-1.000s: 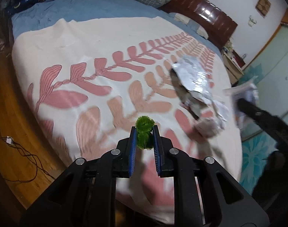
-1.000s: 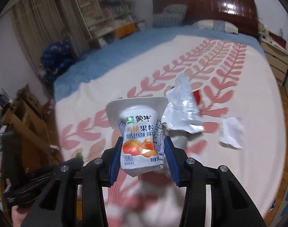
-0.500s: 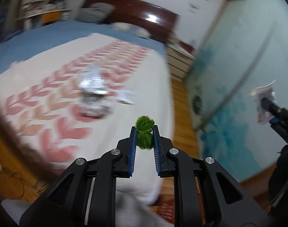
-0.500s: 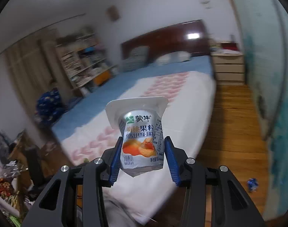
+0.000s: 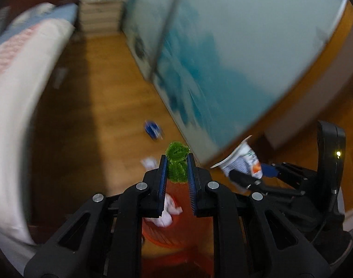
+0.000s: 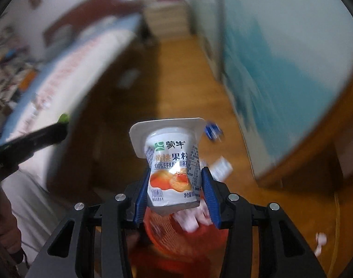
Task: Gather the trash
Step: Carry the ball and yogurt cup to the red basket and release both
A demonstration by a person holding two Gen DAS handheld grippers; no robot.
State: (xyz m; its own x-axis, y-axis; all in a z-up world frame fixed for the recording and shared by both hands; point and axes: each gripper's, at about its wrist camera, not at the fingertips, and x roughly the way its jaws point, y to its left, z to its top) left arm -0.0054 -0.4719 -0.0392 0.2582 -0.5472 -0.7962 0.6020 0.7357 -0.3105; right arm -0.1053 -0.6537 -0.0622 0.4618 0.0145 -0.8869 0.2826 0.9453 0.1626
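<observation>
1. Left gripper (image 5: 176, 165) pinched tight on the green fuzzy ball (image 5: 177, 162).
2. Right gripper (image 6: 175, 186) clamped on the yogurt cup (image 6: 173, 169) (upright, lid rim tilted).
3. Orange bin (image 5: 176, 229) sits directly below both, at 6 o'clock; white paper (image 5: 168, 214) already inside.
4. Centre each item over the opening, lower close, then release; loose scraps on the wood floor (image 5: 120, 106) at 12 o'clock remain.

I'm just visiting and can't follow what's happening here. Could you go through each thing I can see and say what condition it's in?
Left tongs: shut on the fuzzy green ball.
Fuzzy green ball: pinched, held above the bin.
Right tongs: shut on the yogurt cup.
White peach yogurt cup: gripped, slightly crushed, tilted.
Orange plastic mesh bin: open, white crumpled paper inside.
Small blue wrapper: lying on the wooden floor.
</observation>
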